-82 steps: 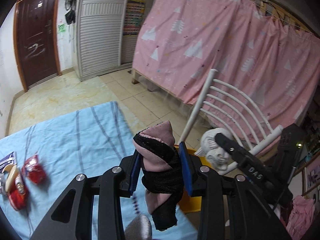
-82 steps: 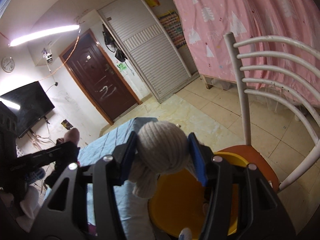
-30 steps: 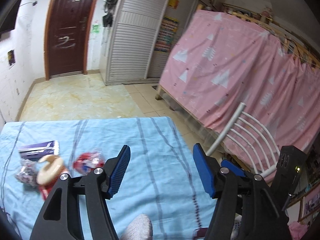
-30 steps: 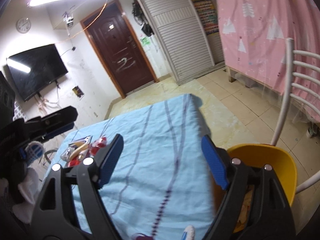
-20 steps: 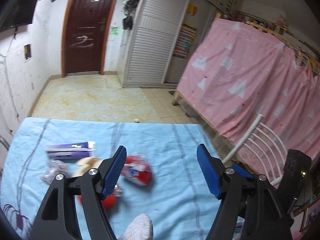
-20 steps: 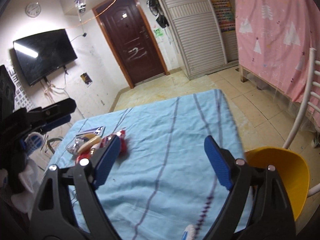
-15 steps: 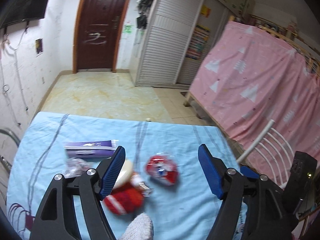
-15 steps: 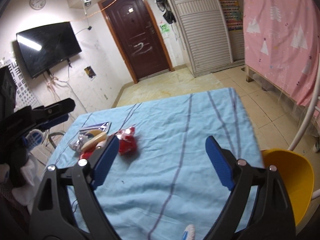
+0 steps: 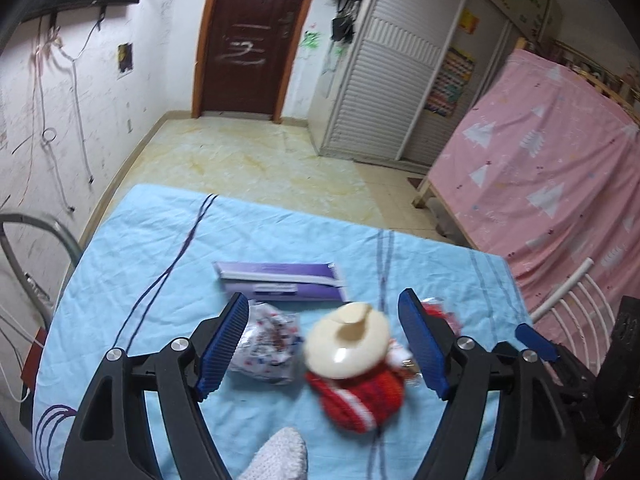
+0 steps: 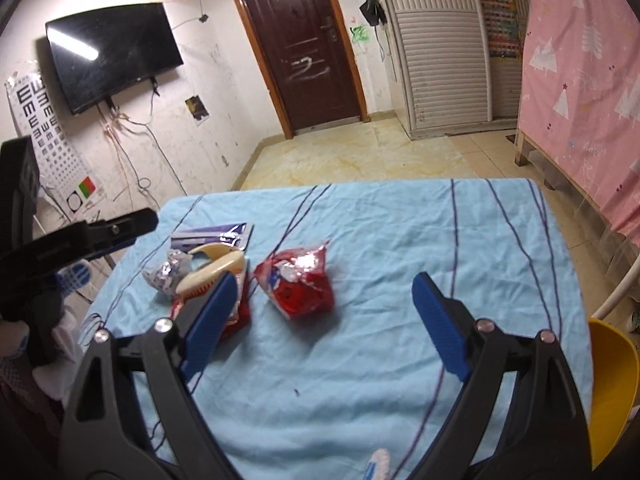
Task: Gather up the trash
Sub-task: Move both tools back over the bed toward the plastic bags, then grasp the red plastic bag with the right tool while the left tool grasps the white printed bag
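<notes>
step: approach for next pick; neither tool has hold of anything.
landmark: red cup w/ cream lid [image 9: 356,364], on blue-clothed surface [image 10: 400,224].
left tool [image 9: 320,344]: jaws wide, just been opening; lid cup & silver wrapper [image 9: 268,340] lie in the gap, untouched.
purple pack [image 9: 280,280]: just beyond cup.
red wrapper [image 10: 298,284]: just right of cup.
right tool [image 10: 320,320]: jaws wide, just been opening, empty; red wrapper ahead.
yellow bin [image 10: 612,384]: well right of cup, off surface edge.
next: prob. lower each tool, centre one item, close.

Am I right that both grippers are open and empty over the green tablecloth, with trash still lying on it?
Not quite: the tablecloth is light blue with dark stripes, as both wrist views show. The left gripper and right gripper are open and empty, with trash still lying there.
</notes>
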A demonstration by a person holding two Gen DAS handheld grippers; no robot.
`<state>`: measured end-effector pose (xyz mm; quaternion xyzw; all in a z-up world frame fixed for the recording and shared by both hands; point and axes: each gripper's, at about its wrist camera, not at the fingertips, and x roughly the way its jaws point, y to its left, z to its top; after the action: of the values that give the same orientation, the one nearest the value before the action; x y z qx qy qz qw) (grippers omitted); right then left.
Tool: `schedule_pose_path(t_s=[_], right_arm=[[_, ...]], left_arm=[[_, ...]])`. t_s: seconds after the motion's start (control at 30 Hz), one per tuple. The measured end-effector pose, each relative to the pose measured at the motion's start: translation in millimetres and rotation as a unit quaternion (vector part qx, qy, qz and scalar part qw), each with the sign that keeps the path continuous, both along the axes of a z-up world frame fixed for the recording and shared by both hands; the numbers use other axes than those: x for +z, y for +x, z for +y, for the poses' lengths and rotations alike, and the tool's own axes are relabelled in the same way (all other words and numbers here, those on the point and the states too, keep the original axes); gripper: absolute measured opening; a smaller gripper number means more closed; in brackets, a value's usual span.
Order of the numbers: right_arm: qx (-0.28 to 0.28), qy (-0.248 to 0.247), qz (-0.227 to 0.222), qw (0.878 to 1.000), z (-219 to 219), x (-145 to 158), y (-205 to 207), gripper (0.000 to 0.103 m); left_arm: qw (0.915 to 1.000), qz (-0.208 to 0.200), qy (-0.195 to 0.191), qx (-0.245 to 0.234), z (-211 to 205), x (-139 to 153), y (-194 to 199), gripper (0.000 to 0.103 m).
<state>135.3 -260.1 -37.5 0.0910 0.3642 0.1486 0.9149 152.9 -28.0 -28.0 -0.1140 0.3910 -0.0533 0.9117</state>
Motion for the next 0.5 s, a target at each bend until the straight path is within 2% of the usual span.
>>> schedule_pose_path(t_s=[0.23,0.5], right_arm=[[0.001,-0.04,0.019,0.999,20,-13,17,0.086],[0.005,-0.079,0.04,0.996,39,-25,39,0.086]], left_arm=[[0.999,0.04,0.009,0.016,20,-28,13,0.068],[0.9975,0.069,0.005,0.008,32,-54,26,0.068]])
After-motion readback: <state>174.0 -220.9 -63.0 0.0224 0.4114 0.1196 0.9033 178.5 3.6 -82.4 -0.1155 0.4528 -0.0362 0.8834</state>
